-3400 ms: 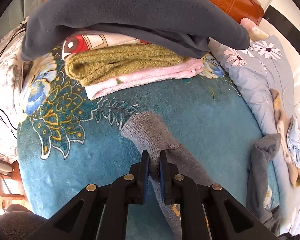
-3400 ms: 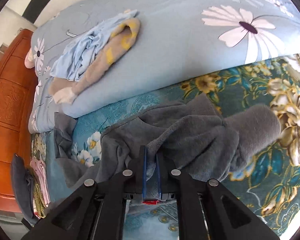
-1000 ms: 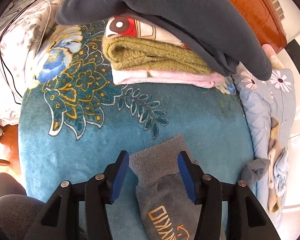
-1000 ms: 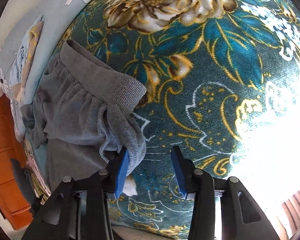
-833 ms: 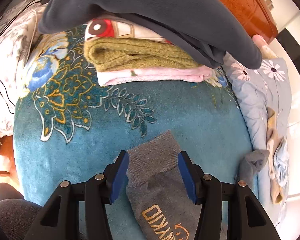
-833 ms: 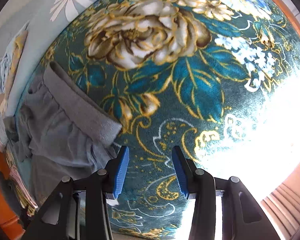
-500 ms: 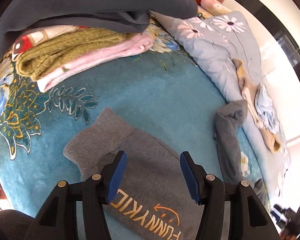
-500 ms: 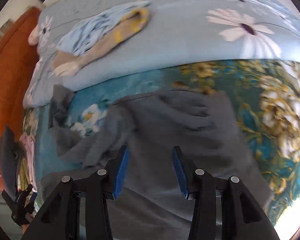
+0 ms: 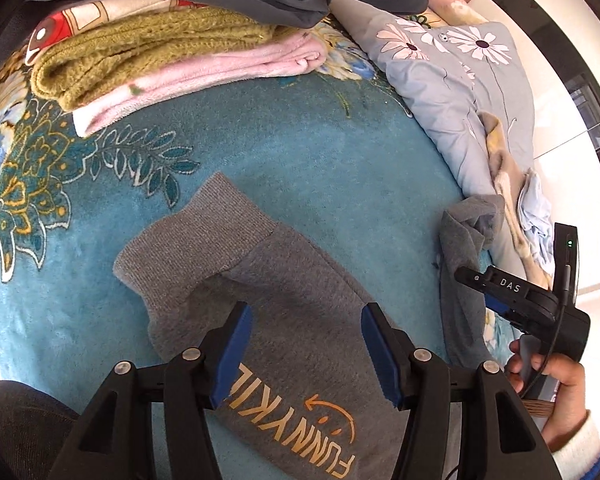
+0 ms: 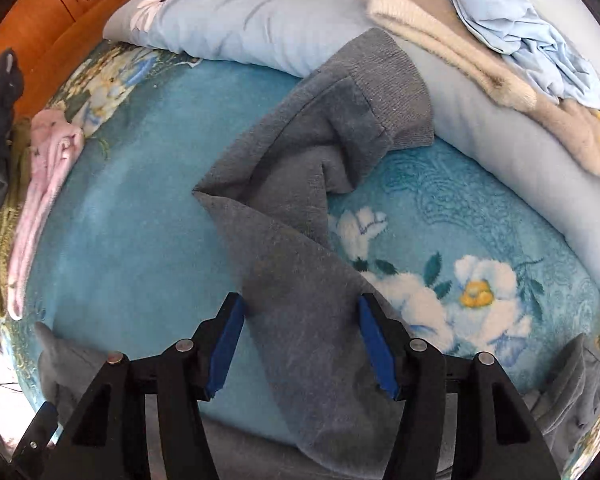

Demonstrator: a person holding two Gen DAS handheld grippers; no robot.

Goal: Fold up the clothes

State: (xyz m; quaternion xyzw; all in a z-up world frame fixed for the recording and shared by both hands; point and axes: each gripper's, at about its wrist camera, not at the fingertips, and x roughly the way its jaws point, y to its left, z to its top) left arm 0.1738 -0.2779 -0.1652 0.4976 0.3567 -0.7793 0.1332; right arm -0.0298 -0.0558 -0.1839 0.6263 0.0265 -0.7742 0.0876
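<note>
The left gripper is hovering with its blue-padded fingers spread wide over a grey sweatshirt, which is lying flat on a teal flowered blanket. One ribbed cuff is pointing away from the gripper, and orange lettering is showing on the cloth near the jaws. Beyond, a stack of folded clothes is sitting on the blanket. At the right edge, a hand is gripping the right gripper, which is reaching toward the sweatshirt's other sleeve beside a pale blue quilt.
</note>
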